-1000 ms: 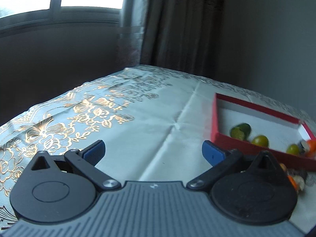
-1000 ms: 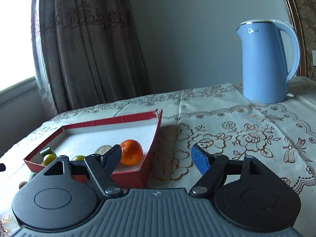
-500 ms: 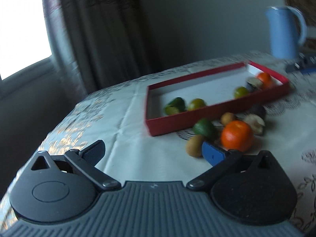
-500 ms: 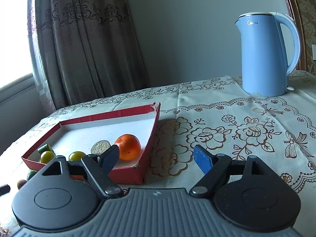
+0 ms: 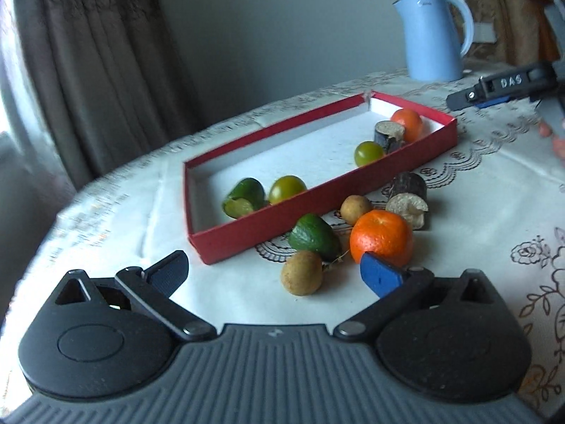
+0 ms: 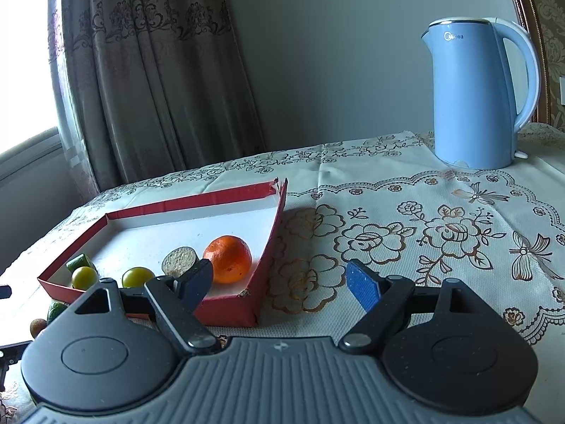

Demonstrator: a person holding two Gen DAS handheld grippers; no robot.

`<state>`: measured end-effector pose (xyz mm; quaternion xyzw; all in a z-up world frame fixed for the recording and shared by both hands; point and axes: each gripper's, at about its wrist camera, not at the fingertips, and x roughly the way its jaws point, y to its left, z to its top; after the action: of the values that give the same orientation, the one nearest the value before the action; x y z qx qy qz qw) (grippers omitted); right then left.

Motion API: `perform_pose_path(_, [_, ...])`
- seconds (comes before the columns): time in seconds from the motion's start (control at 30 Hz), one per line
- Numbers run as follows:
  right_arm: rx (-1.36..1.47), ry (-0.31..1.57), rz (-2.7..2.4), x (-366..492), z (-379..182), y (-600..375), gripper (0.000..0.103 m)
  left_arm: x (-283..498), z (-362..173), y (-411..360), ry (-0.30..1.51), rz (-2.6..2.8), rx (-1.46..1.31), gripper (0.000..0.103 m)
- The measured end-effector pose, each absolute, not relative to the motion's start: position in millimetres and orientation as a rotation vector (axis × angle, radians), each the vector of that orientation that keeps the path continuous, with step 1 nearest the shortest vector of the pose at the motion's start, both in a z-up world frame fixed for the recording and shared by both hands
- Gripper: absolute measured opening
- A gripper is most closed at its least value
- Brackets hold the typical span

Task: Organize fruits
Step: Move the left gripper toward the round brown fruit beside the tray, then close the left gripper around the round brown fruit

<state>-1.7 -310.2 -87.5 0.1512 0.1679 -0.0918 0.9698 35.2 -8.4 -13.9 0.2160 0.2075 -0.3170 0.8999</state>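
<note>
A red tray (image 5: 307, 208) with a white floor holds an orange (image 5: 408, 123), a dark cut stalk piece (image 5: 388, 136), two green-yellow round fruits and a cut green fruit (image 5: 243, 199). In front of it on the cloth lie an orange (image 5: 381, 236), a green fruit (image 5: 312, 236), two brown round fruits (image 5: 302, 272) and two dark stalk pieces (image 5: 408, 190). My left gripper (image 5: 273, 270) is open and empty, just short of the loose fruits. My right gripper (image 6: 279, 281) is open and empty at the tray's (image 6: 265, 265) right corner; it also shows in the left wrist view (image 5: 501, 88).
A blue electric kettle (image 6: 476, 95) stands at the back right of the table. A floral tablecloth (image 6: 423, 233) covers the table. Curtains (image 6: 152, 81) and a window are behind on the left, past the table's far edge.
My left gripper has swung right from the bare left part of the table to face the tray and loose fruits. My right gripper has risen slightly and stayed open.
</note>
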Motion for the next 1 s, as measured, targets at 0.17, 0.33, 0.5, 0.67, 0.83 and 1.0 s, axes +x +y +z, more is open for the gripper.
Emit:
perform_pose_path(0.17, [0.313,0.356,-0.183,1.2,-88.4,-311.9,0.083,55.0,-12.4,4.1,0.489,-0.783,0.381,0.097])
perform_pose_path(0.33, [0.316,0.368,-0.180,3.0,-89.4,-311.9,0.083,73.1,-14.7,15.0,0.555,-0.900,0.285,0.085])
perform_pose_path(0.5, [0.322,0.380,-0.178,4.2,-90.4,-313.2,0.083,79.3,-15.4,23.8,0.558,-0.985,0.258,0.083])
perform_pose_path(0.67, [0.325,0.397,-0.174,7.3,-91.4,-314.1,0.083,78.1,-19.6,13.9,0.577,-0.976,0.372,0.083])
perform_pose_path(0.83, [0.325,0.401,-0.171,7.7,-91.8,-313.9,0.083,81.1,-21.2,7.8,0.576,-1.018,0.384,0.066])
perform_pose_path(1.0, [0.325,0.410,-0.170,8.8,-92.1,-314.5,0.083,82.4,-22.5,8.3,0.573,-1.041,0.376,0.058])
